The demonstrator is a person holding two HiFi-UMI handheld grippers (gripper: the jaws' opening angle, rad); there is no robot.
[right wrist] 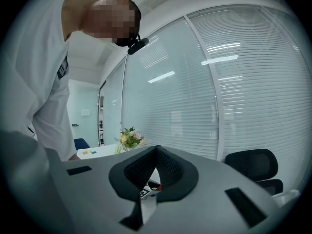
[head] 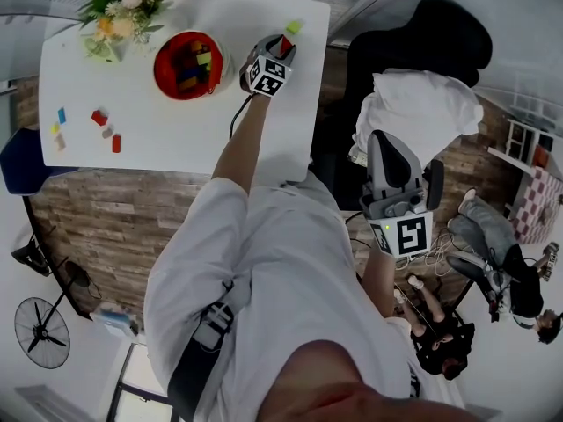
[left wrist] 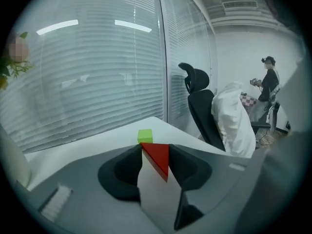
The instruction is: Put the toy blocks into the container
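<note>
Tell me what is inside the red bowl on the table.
The red bowl holds a heap of toy blocks: yellow, blue, red and green ones show. Any blocks beneath them, and the bowl's bottom, are covered.

**A glass-walled office room**

Tall glass partitions with lowered white slatted blinds (left wrist: pixel 97 72) enclose the room, and long ceiling strip lights (left wrist: pixel 57 27) reflect in them. In the head view, a white rectangular table (head: pixel 176 121) sits at eleven o'clock and a black high-backed swivel chair (head: pixel 444 29) at one o'clock, on brown wood-plank flooring (head: pixel 106 218).
</note>
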